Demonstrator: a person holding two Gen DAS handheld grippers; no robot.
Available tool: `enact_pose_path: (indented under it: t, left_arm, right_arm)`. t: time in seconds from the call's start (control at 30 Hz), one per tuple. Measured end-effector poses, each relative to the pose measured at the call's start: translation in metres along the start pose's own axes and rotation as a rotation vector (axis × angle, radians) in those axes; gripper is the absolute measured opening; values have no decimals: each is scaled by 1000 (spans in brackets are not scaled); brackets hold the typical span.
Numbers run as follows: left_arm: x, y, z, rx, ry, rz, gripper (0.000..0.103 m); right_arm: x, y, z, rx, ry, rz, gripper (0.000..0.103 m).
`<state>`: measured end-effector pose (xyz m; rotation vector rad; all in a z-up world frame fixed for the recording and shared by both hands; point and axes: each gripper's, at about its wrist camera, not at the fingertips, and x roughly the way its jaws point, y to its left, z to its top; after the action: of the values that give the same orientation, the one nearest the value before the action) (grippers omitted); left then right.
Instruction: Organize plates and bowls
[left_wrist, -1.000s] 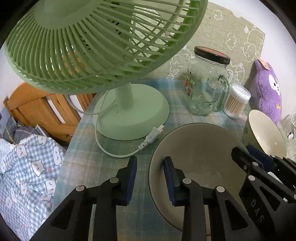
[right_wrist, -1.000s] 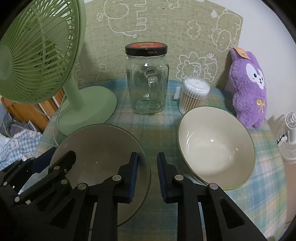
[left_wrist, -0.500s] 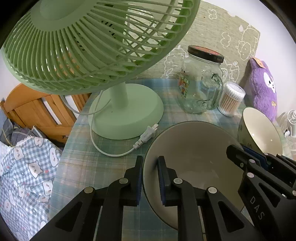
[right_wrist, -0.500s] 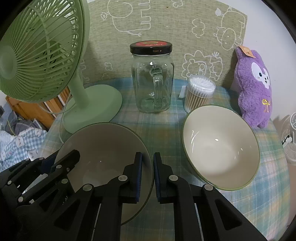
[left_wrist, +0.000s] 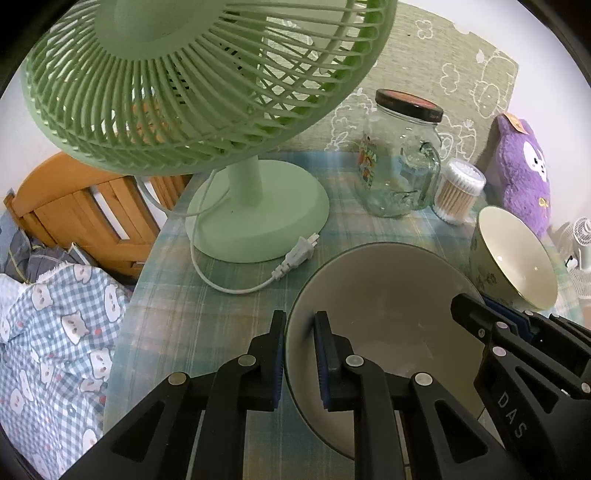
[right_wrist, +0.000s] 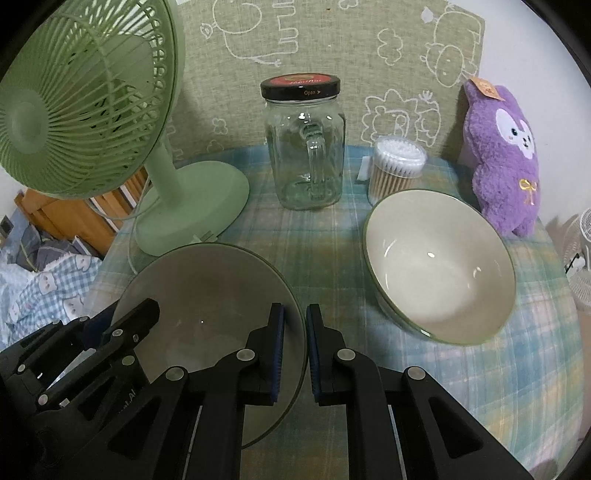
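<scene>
We grip the near bowl (left_wrist: 388, 317) from both sides on the plaid-covered bench (right_wrist: 332, 251): the left gripper (left_wrist: 299, 354) has its fingers clamped on the bowl's left rim, one blue pad outside and one inside, and the right gripper (right_wrist: 294, 345) is likewise clamped on the right rim, its fingers pinching the thin green edge between them. In the left wrist view the right gripper reaches in from the right edge onto the far side of the same rim; in the right wrist view the left gripper shows at lower left, over the bowl's opposite edge. The bowl sits at the front of the bench, nearest to us, its pale inside facing up and tilted a little. A second bowl (right_wrist: 439, 266), cream inside with a green rim, stands apart to the right, just in front of a tub of cotton swabs (right_wrist: 397, 170) and near a purple plush toy (right_wrist: 506, 158). Behind the two bowls stands a lidded glass jar (right_wrist: 306, 147) with a handle, and to the left a green desk fan (right_wrist: 85, 110), its white plug (left_wrist: 295, 254) lying on the cloth just beyond the held bowl.
</scene>
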<state>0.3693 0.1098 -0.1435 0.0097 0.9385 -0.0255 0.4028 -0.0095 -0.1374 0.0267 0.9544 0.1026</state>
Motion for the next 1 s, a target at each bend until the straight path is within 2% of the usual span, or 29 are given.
enact_pose_path:
  t: [0.67,1.0]
  left_arm:
    - [-38,-3,-19,10,1,-28,12]
    - [-72,-3,-25,17,-35,-31,12]
  right_arm:
    - [-45,2,-26,31,-5,-21,14]
    - [-82,8,-33,31,-39,-24,14]
